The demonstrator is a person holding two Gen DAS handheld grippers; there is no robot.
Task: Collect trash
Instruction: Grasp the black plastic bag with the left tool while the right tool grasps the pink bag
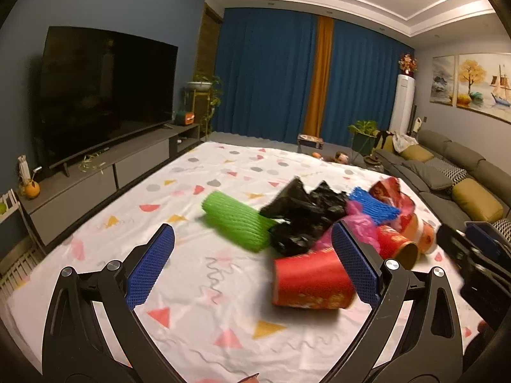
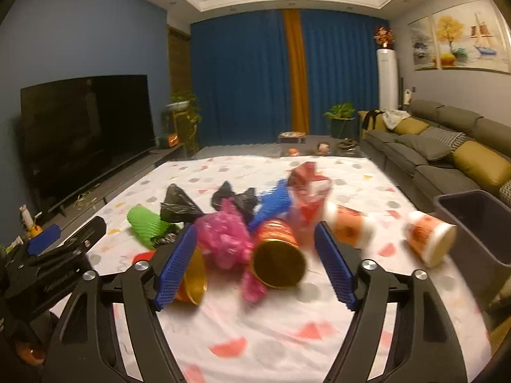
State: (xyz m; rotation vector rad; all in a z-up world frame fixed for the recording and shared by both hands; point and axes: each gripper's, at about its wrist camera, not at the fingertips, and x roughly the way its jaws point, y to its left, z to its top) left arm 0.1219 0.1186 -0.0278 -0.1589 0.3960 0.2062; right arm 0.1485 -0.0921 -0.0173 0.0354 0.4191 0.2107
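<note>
Still at the approach step, nothing picked up. Left hand-held gripper (image 1: 252, 257) spread wide over the patterned white desk cloth (image 1: 198, 287), beside the red paper cup (image 1: 311, 282), lying sideways, long axis across the view, mouth pointing right. Right hand-held gripper (image 2: 255, 249) likewise apart, framing the gold-lined red paper cup (image 2: 276, 257), mouth toward the camera. Next, probably: close on one cup, carry to the dark plastic bin (image 2: 479, 220).

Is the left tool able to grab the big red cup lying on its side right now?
Probably yes. The left tool is open, and the red cup lies just ahead, close by its right finger, with bare sheet before it. Nothing blocks the way.
</note>
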